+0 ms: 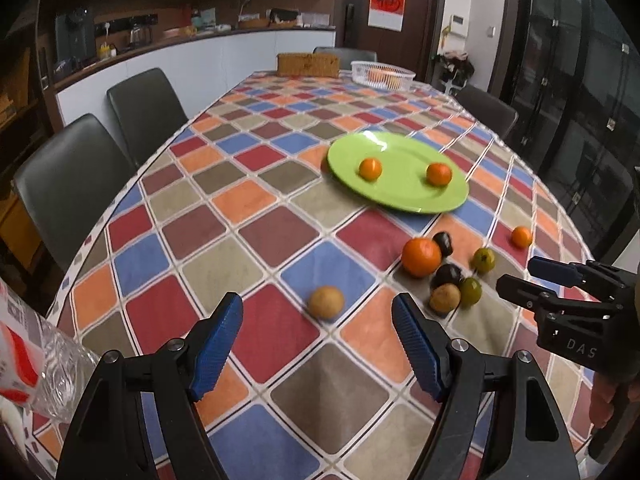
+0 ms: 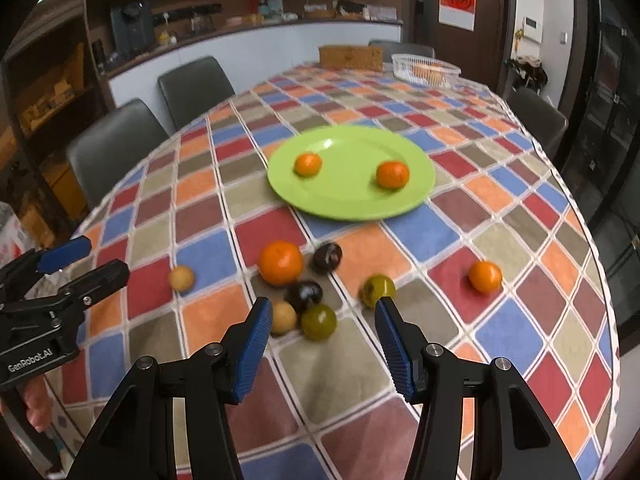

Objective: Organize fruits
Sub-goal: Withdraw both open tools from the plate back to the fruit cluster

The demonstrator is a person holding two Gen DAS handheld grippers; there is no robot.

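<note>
Green and round, the flat plastic plate (image 2: 352,200) sits mid-table on the checked cloth (image 2: 500,332), holding two small oranges (image 2: 308,164) well apart. Near the front lie a big orange (image 2: 280,262), two dark purple fruits (image 2: 327,257), two green fruits (image 2: 318,321), a tan round fruit (image 2: 283,317) and, off alone, another tan one (image 1: 326,302) and a small orange (image 2: 485,276). All are round, so none points any way. White letters read "GenRobot.AI" on the left gripper (image 1: 318,344) and "DAS" on the right gripper (image 2: 320,342). Both grippers have their blue pads (image 2: 250,354) apart and empty.
</note>
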